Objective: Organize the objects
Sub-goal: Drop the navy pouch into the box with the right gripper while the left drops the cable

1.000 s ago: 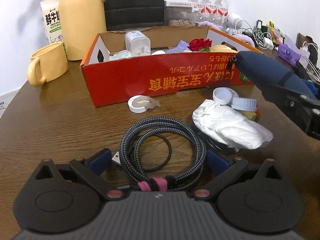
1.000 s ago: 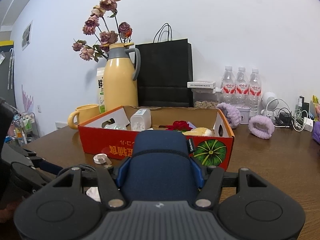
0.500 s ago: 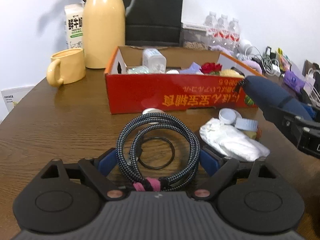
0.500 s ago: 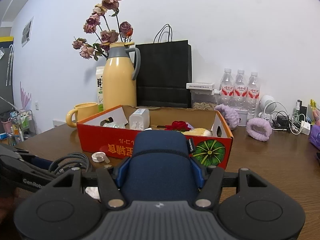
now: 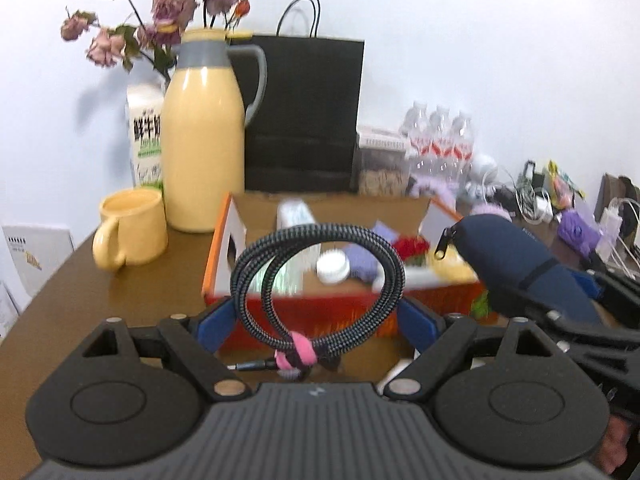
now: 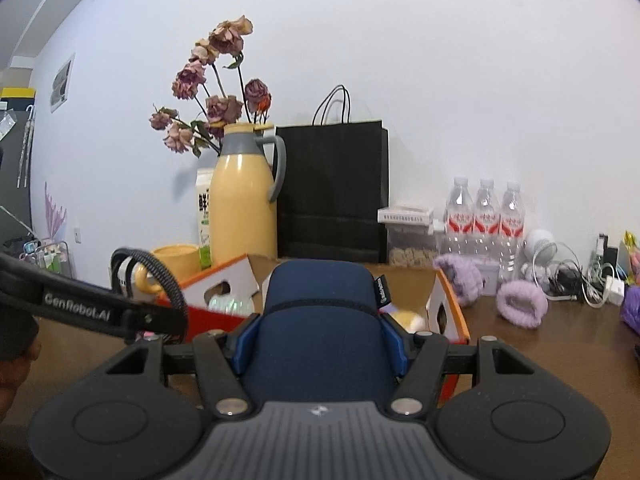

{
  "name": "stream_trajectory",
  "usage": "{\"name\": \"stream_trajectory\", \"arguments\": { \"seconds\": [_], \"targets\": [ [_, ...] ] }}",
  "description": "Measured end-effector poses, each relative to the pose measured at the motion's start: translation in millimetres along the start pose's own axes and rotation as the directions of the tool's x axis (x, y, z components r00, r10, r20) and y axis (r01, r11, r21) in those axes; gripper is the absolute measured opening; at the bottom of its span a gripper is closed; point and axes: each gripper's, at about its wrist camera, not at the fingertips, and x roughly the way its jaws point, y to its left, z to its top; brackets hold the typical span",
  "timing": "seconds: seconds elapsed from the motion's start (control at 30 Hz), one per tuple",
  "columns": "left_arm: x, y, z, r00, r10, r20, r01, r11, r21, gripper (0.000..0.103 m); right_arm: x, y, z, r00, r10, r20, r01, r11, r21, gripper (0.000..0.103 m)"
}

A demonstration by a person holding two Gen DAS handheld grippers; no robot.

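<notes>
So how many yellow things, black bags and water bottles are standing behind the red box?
Yellow things: 2, the jug and the mug
Black paper bags: 1
Water bottles: 3
Total: 6

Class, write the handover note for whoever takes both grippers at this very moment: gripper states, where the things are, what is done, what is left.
Left gripper: shut on the coiled cable, held off the table in front of the red box.
Right gripper: shut on the navy pouch, also in the air near the box.
Done: both items picked up; the box already holds several small things.
Left: probably place the cable and pouch in the box, then release.
</notes>
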Motion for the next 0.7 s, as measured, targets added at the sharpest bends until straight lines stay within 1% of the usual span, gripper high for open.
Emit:
{"name": "stream_trajectory", "arguments": {
  "seconds": [0.23, 0.4, 0.5, 0.6, 0.7],
  "targets": [
    [25.2, 0.7, 37.8, 1.0, 0.001, 0.01, 0.0, 0.999, -0.053, 0.088, 36.5, -9.5, 26.5, 0.999, -0.029, 0.015, 0.029, 1.0, -0.003, 0.061],
    [52.8, 7.3, 55.7, 1.0, -0.004, -0.015, 0.002, 0.996, -0.093, 0.088, 71.4, -18.4, 38.0, 0.999, -0.05, 0.006, 0.05, 0.999, 0.005, 0.061],
    [73.3, 10.8, 61.1, 0.999, -0.011, -0.042, 0.006, 0.993, -0.115, 0.088, 93.5, -27.3, 38.4, 0.998, -0.063, -0.014, 0.063, 0.998, 0.027, 0.061],
    [98.4, 15.1, 64.1, 0.994, -0.028, -0.102, 0.015, 0.991, -0.131, 0.088, 114.9, -36.4, 36.4, 0.996, -0.082, -0.037, 0.084, 0.996, 0.03, 0.061],
    [118.9, 19.3, 65.7, 0.988, -0.052, -0.144, 0.031, 0.99, -0.14, 0.088, 136.0, -44.6, 33.1, 0.994, -0.091, -0.057, 0.093, 0.995, 0.029, 0.061]
  ]
}}
